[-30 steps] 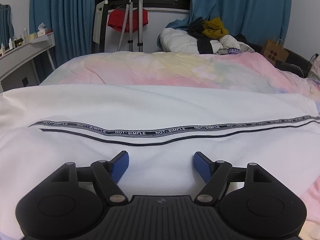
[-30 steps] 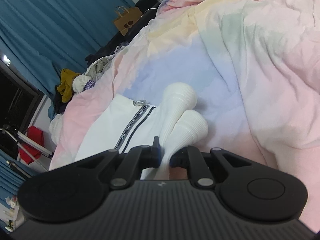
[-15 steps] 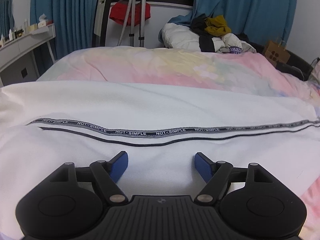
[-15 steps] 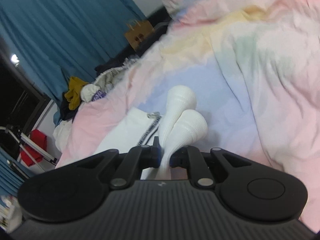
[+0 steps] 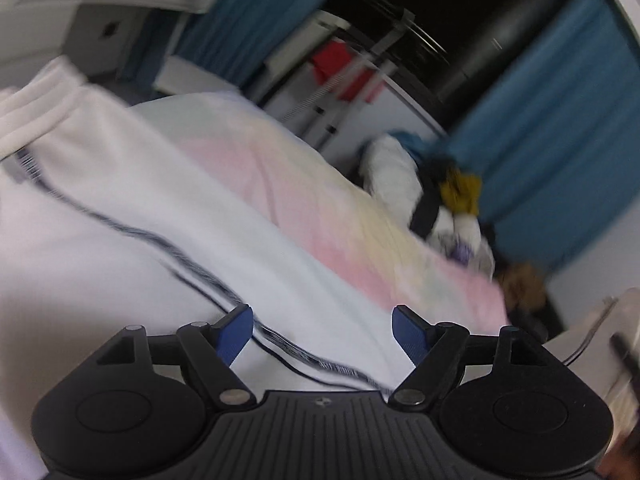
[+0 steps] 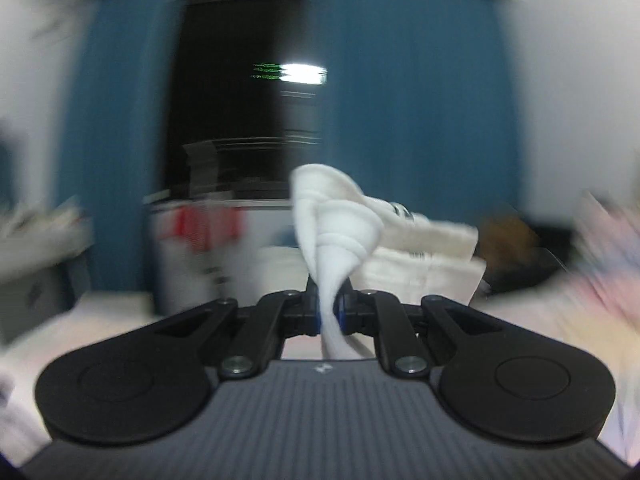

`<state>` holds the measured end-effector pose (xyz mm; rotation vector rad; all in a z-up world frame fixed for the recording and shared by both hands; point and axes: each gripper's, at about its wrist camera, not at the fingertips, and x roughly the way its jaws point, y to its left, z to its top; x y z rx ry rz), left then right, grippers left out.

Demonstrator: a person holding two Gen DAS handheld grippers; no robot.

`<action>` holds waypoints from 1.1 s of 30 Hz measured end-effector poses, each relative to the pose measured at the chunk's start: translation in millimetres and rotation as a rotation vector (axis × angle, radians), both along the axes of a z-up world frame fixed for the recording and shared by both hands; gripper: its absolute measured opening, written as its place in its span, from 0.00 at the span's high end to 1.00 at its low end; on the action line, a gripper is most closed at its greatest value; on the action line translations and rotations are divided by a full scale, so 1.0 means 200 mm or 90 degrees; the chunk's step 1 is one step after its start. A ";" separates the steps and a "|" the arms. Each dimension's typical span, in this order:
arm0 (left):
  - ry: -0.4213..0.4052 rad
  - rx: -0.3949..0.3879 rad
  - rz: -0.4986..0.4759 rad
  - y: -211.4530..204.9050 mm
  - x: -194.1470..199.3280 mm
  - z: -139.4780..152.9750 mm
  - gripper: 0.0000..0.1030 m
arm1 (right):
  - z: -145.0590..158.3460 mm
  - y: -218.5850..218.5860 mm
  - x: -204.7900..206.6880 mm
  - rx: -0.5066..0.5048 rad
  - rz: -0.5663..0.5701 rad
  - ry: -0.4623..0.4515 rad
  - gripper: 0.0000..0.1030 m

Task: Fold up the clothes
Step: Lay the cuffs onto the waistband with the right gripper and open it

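— On the bed (image 5: 320,200), across the pastel cover, lie the white trousers (image 5: 120,184), spread wide, with the dark printed stripe (image 5: 192,268) running along them. How do you judge they will handle?

— Soft and light, I'd say. The knit looks limp; it drapes and wrinkles and holds no shape of its own. It is not fragile, and not slippery enough to slide out of rubber pads.

— And the right hand-held gripper (image 6: 329,312)?

— Its jaws are clamped tight on a bunched end of the same white cloth, the ribbed cuff (image 6: 336,216), which flares out above the fingertips. The rest trails away behind it toward the bed. The view is blurred, so I cannot tell how much fabric hangs free.

— The left hand-held gripper (image 5: 322,330)?

— Its jaws are opening, with the blue pads (image 5: 236,328) well apart. The striped cloth lies beneath and between them, but the pads do not press on it; it holds nothing.

— Where would you take hold?

— At a thick edge: the ribbed waistband (image 5: 36,116) at the far left, or a cuff. Doubled, ribbed cloth gives the pads something to bite. A pinch in the middle of the flat panel would likely gather only one layer and drag the fold crooked.
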<state>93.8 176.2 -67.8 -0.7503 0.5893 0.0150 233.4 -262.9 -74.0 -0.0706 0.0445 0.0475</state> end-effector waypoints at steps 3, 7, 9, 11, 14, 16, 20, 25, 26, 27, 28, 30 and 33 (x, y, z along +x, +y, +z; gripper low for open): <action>-0.009 -0.063 0.020 0.13 -0.03 -0.01 0.24 | -0.20 0.36 -0.11 -0.124 0.117 0.028 0.90; -0.009 -0.069 0.009 0.16 -0.03 -0.01 0.24 | -0.58 0.60 -0.21 -0.248 0.227 0.130 0.90; -0.003 -0.061 -0.007 0.12 -0.02 -0.02 0.24 | -0.76 0.64 -0.24 -0.288 0.254 0.182 0.90; 0.004 -0.053 -0.023 0.09 0.00 -0.04 0.24 | -0.77 0.61 -0.23 -0.261 0.256 0.193 0.90; 0.009 -0.028 -0.051 0.01 0.04 -0.05 0.24 | -0.72 0.56 -0.22 -0.220 0.267 0.193 0.89; 0.012 -0.012 -0.064 -0.04 0.04 -0.06 0.24 | -0.72 0.54 -0.23 -0.208 0.271 0.193 0.89; 0.019 -0.001 -0.071 -0.07 0.04 -0.07 0.24 | -0.62 0.55 -0.25 -0.164 0.282 0.179 0.89; 0.025 0.021 -0.081 -0.11 0.03 -0.07 0.24 | -0.62 0.55 -0.24 -0.151 0.310 0.222 0.89; 0.027 0.026 -0.082 -0.11 0.02 -0.07 0.24 | -0.64 0.55 -0.22 -0.144 0.313 0.248 0.89; 0.030 0.030 -0.081 -0.11 0.02 -0.07 0.24 | -0.64 0.55 -0.23 -0.144 0.312 0.249 0.90; 0.033 0.031 -0.081 -0.11 0.02 -0.08 0.24 | -0.64 0.55 -0.25 -0.144 0.312 0.249 0.89; 0.035 0.031 -0.084 -0.11 0.02 -0.08 0.24 | -0.60 0.56 -0.30 -0.156 0.314 0.222 0.89; 0.034 0.044 -0.078 -0.11 0.00 -0.07 0.24 | -0.61 0.56 -0.31 -0.156 0.323 0.242 0.89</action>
